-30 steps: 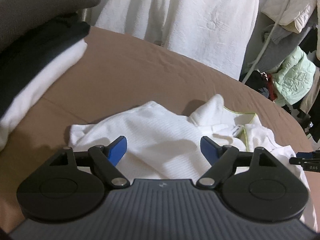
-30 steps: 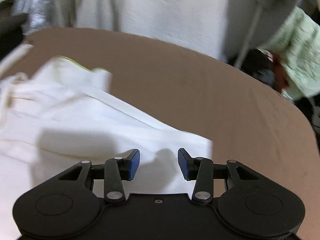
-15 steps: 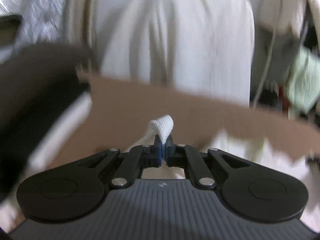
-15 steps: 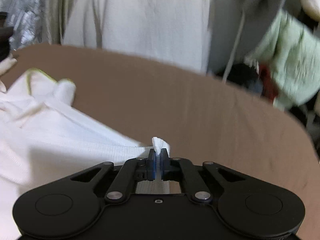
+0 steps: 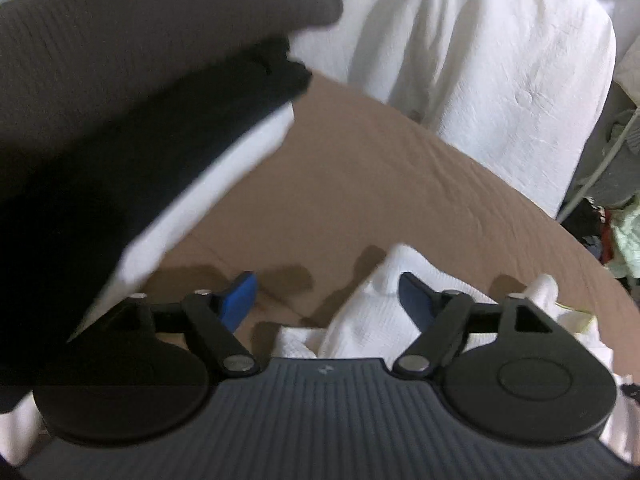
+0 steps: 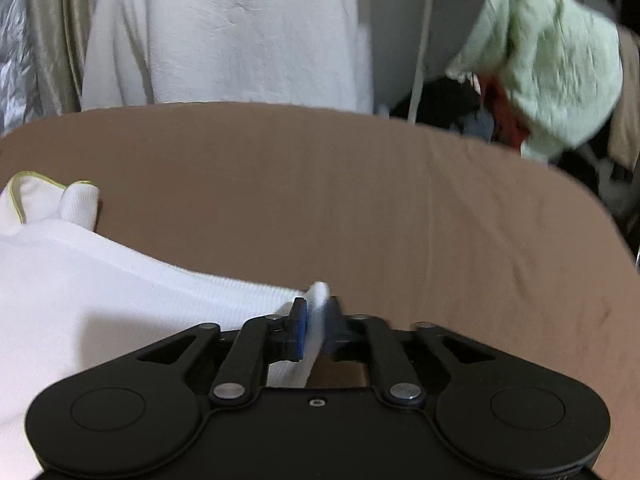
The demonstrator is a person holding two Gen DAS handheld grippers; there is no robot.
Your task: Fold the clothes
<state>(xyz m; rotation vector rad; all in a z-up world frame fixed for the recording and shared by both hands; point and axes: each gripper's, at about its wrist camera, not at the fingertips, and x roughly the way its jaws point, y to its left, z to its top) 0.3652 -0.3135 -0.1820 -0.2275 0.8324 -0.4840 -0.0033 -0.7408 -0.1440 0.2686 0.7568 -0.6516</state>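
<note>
Right gripper [image 6: 316, 330] is pinched on a corner of the white shirt [image 6: 100, 280], a strip of cloth running down between its blue pads [image 6: 301, 334]; the pad on the far side is smeared by motion blur and hard to read. It is held low and level over the brown surface [image 6: 360, 200], pointing toward the far edge, with the shirt spreading away to its left. The shirt's collar with yellow-green trim [image 6: 24, 196] sits at the left border, partly cut off.

Left gripper [image 5: 324, 300] has its jaws spread wide, holding nothing. It hovers low over the near part of the shirt [image 5: 368, 320], where a raised fold sits just beside the right-hand pad [image 5: 412, 292]; whether they touch cannot be told. The left-hand pad [image 5: 240, 296] is above bare brown surface [image 5: 380, 184].

A stack of folded clothes [image 5: 140, 100], grey over black over white, fills the upper left of the left wrist view, blurred and cut off by the frame. Beyond the surface hangs a white cover [image 5: 480, 60]; a pale green garment [image 6: 552, 60] shows in the right wrist view, blurred. Both gripper bodies hide whatever lies below them.
</note>
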